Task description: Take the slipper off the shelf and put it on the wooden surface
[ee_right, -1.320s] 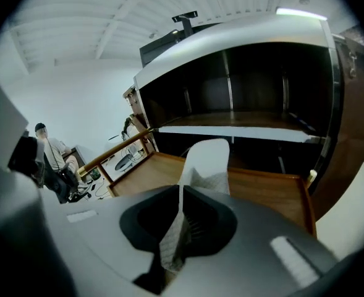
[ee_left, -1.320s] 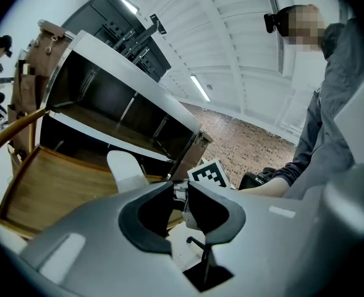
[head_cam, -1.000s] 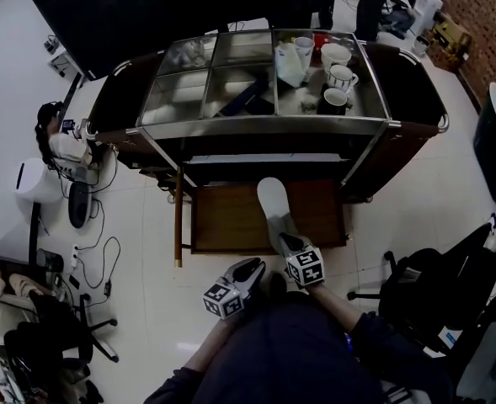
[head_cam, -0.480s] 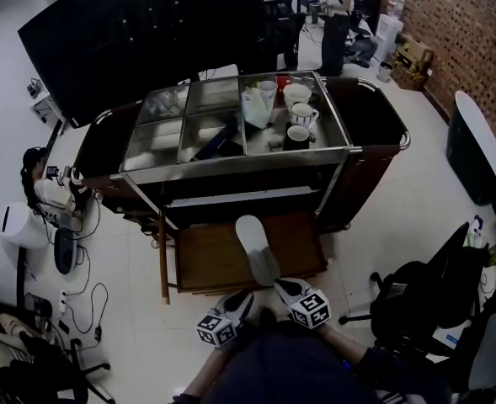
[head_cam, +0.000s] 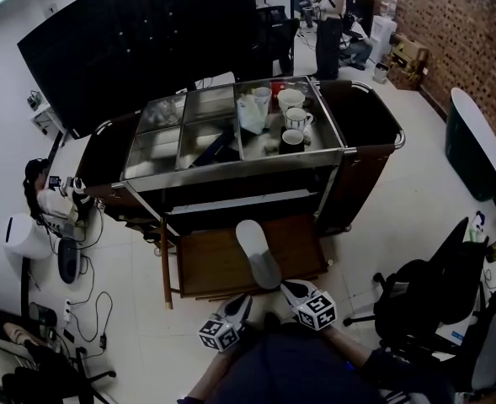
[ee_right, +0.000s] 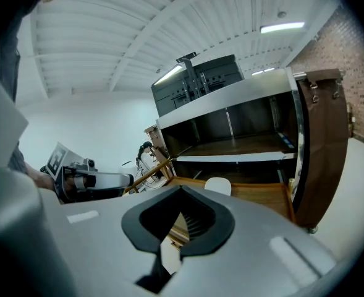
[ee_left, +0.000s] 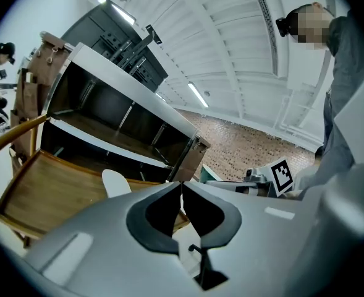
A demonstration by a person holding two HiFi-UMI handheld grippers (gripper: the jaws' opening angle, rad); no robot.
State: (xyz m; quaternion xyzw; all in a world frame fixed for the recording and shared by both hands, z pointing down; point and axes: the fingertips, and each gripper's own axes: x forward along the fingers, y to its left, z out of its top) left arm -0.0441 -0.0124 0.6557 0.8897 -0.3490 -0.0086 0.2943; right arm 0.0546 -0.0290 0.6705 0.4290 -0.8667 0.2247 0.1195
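Observation:
A pale grey slipper (head_cam: 254, 251) lies lengthwise on the low wooden surface (head_cam: 210, 268) in front of the cart; it also shows as a white slipper toe (ee_left: 115, 182) (ee_right: 218, 185) in both gripper views. My right gripper (head_cam: 288, 289) sits just behind its heel end, apart from it. Its jaws meet, shut, with nothing between them (ee_right: 182, 189). My left gripper (head_cam: 242, 303) hangs beside it at the wooden surface's near edge, also shut and empty (ee_left: 181, 185). The cart's dark shelf (head_cam: 239, 204) above the wood looks bare.
The steel-topped cart (head_cam: 231, 171) carries mugs (head_cam: 296, 119) and a bag in its tray compartments. An office chair (head_cam: 416, 297) stands to the right. Cables and devices (head_cam: 66, 259) litter the floor on the left. A large black screen (head_cam: 130, 40) stands behind.
The right gripper, which was on the slipper's heel, has come off it and drawn back toward me. The slipper stays on the wood. The head view has risen and pulled back.

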